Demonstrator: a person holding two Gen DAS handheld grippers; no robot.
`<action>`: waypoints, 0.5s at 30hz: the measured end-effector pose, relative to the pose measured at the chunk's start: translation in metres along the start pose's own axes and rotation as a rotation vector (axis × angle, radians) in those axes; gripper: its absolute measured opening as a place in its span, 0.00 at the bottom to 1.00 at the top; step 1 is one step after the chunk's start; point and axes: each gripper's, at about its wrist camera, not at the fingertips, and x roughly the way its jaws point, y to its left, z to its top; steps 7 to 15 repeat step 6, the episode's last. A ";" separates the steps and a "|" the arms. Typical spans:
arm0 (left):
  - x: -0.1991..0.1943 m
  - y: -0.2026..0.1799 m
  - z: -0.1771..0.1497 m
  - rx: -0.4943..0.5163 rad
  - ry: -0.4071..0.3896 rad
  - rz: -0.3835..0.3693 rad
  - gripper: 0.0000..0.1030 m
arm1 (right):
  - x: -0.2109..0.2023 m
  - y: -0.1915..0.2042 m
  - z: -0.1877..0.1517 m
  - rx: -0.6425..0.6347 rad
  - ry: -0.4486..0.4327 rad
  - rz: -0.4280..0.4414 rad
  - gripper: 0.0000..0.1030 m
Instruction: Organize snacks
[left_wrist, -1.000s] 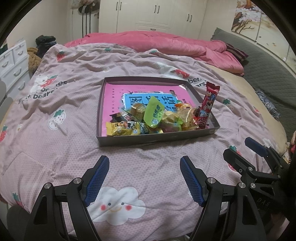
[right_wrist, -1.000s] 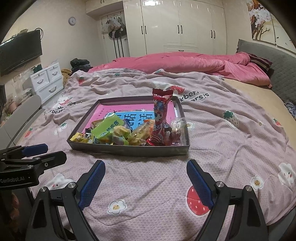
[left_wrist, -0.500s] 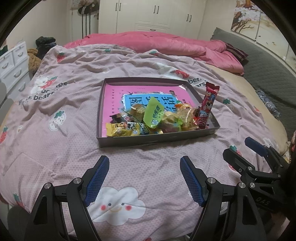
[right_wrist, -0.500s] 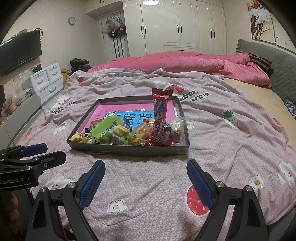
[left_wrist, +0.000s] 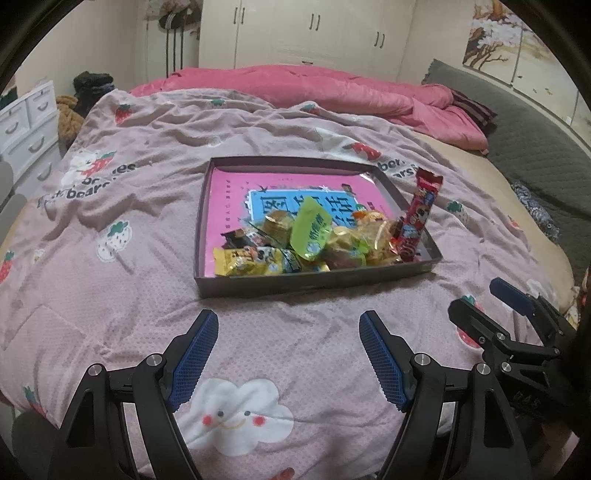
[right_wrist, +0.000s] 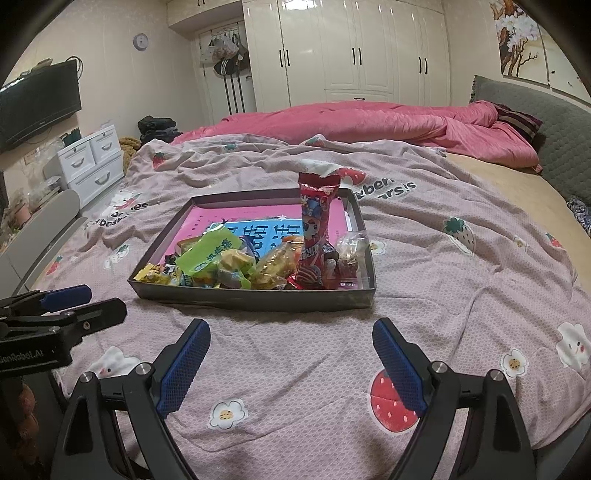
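A shallow grey box (left_wrist: 295, 286) (right_wrist: 258, 297) with a pink and blue lining lies on the bed. Several wrapped snacks are piled at its near edge: a green packet (left_wrist: 310, 230) (right_wrist: 208, 253), a yellow packet (left_wrist: 240, 262), gold-wrapped sweets (left_wrist: 373, 236), and a tall red packet (left_wrist: 417, 218) (right_wrist: 314, 236) that leans against the right wall. My left gripper (left_wrist: 288, 354) is open and empty over the quilt in front of the box. My right gripper (right_wrist: 291, 363) is open and empty too, to the right of the left one.
The bed is covered with a pink strawberry-print quilt (left_wrist: 110, 221) and a rolled pink duvet (right_wrist: 369, 125) at the back. White drawers (right_wrist: 92, 158) stand left of the bed, wardrobes (right_wrist: 351, 51) behind, and a grey headboard (left_wrist: 535, 122) runs along the right.
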 end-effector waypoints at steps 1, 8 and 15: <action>0.001 0.003 0.002 -0.006 -0.011 0.003 0.78 | 0.002 -0.003 0.000 0.006 0.000 -0.002 0.87; 0.006 0.036 0.024 -0.052 -0.099 0.056 0.78 | 0.013 -0.032 0.003 0.078 0.002 -0.016 0.87; 0.006 0.036 0.024 -0.052 -0.099 0.056 0.78 | 0.013 -0.032 0.003 0.078 0.002 -0.016 0.87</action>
